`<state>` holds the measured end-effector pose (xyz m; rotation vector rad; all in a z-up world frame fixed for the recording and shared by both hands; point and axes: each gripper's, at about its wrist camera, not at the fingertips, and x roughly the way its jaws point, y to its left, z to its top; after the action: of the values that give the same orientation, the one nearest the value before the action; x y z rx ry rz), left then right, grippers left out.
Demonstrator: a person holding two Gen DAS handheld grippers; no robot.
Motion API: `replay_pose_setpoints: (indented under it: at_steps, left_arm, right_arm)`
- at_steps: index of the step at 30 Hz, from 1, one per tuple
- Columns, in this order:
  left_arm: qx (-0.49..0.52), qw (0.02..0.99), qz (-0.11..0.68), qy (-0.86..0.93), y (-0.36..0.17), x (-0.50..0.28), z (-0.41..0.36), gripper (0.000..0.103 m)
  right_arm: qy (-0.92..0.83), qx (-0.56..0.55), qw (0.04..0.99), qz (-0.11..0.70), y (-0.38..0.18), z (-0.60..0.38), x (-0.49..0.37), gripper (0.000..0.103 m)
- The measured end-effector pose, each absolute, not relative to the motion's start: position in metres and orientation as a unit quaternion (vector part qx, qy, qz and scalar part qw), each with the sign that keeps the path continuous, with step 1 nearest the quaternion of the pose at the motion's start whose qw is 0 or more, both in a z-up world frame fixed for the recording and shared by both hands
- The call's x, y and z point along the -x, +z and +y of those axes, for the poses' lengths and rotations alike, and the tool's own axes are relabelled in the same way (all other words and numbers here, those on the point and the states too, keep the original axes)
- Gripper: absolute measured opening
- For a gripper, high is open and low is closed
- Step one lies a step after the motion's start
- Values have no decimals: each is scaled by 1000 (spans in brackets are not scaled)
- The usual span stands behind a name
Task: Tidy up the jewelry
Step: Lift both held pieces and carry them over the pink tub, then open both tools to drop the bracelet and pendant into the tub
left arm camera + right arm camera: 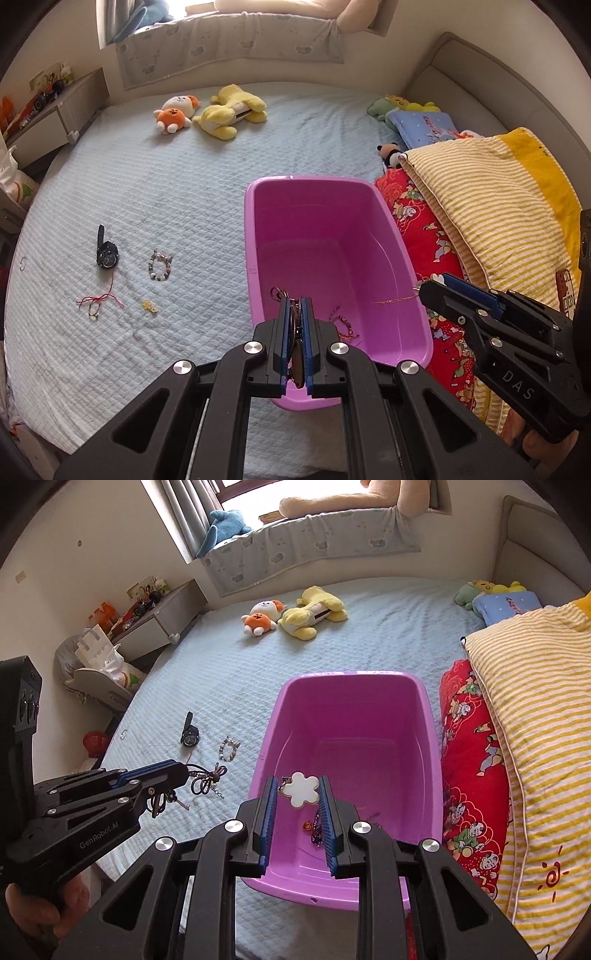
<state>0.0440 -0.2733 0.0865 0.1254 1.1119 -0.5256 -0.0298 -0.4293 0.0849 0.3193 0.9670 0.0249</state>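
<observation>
You are holding both loads over or near the pink tub (417, 716) on the bed (166, 192), and each could slip in its own way. Your left gripper (295, 310) is clamped almost fully shut on a bundle of dark cords (207, 777), with loops and a small chain hanging loose below the tips; in the right wrist view those loops are dangling over the bedcover beside the tub rather than over it, so if you are letting go from there the bundle is likely landing outside the wall, and a loop may be snagging on the ribbed pads as you open. Your right gripper (301, 794) is pinching a white flower pendant (302, 789) by its edges between the fingertips, with a thin chain trailing off it; a flat, smooth piece held only at the rim may be twisting out, and that chain could be catching on the tub's edge. A few bracelets (341, 325) are already lying in the tub's near end, so a drop on top of them is risking a tangle. A black watch (106, 254), a beaded bracelet (160, 265), a red string (100, 301) and a small yellow charm (149, 306) are waiting on the bedcover to the left of the tub. As for writing, "DAS" is showing on the right gripper's body and "GenRobot.AI" on the left one; the print on the blue pillow (424, 127) is too small to read
</observation>
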Motion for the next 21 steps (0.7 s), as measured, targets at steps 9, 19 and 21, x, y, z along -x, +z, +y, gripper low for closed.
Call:
replay_pose_setpoints:
  at_steps: [9, 19, 21]
  left_arm:
    - [-83, 778, 573, -244, 51, -57, -304, 7]
    - [-102, 759, 601, -228, 25, -58, -317, 7]
    - [-105, 758, 603, -226, 23, -58, -317, 7]
  right_arm:
    - [1, -164, 839, 518, 47, -444, 13, 22]
    - [-15, -163, 813, 560, 17, -448, 9, 22]
    - [-17, -161, 810, 563, 13, -448, 10, 22]
